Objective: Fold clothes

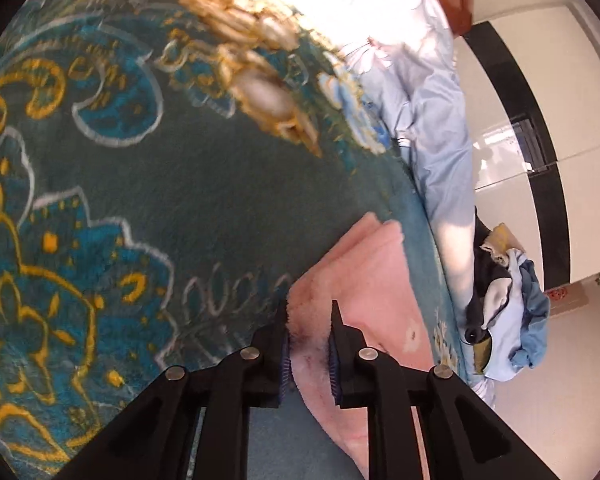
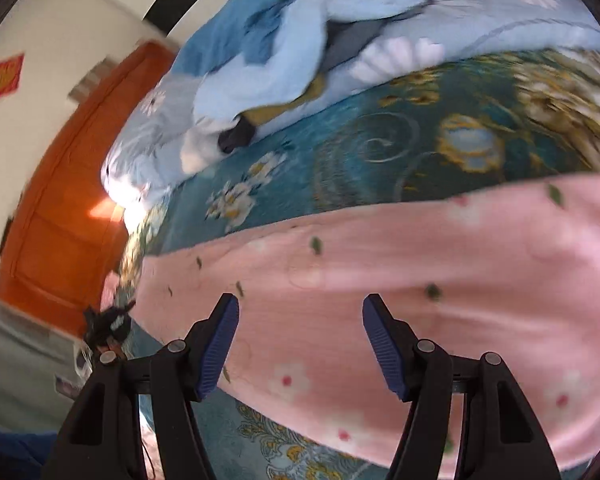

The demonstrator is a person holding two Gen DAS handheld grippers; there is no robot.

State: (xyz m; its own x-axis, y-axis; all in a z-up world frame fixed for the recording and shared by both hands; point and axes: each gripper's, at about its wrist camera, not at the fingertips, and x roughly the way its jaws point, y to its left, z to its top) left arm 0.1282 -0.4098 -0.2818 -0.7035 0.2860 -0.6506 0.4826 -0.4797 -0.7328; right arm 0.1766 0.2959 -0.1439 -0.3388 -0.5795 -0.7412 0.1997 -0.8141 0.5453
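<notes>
A pink fleece garment (image 1: 376, 280) with small flowers lies on a teal patterned blanket (image 1: 204, 200). My left gripper (image 1: 310, 328) is shut on a fold of the pink garment, whose fuzzy edge is bunched between the blue pads. In the right wrist view the same pink garment (image 2: 420, 272) stretches across the blanket (image 2: 360, 160) as a wide band. Above that band my right gripper (image 2: 300, 320) stands open with its fingers wide apart and no cloth between them.
A heap of blue, white and dark clothes (image 1: 508, 320) lies at the bed's edge on a pale floral sheet (image 1: 432, 92); the same heap (image 2: 276, 56) shows in the right wrist view. An orange wooden door (image 2: 64, 208) and pale floor tiles (image 1: 512, 92) lie beyond the bed.
</notes>
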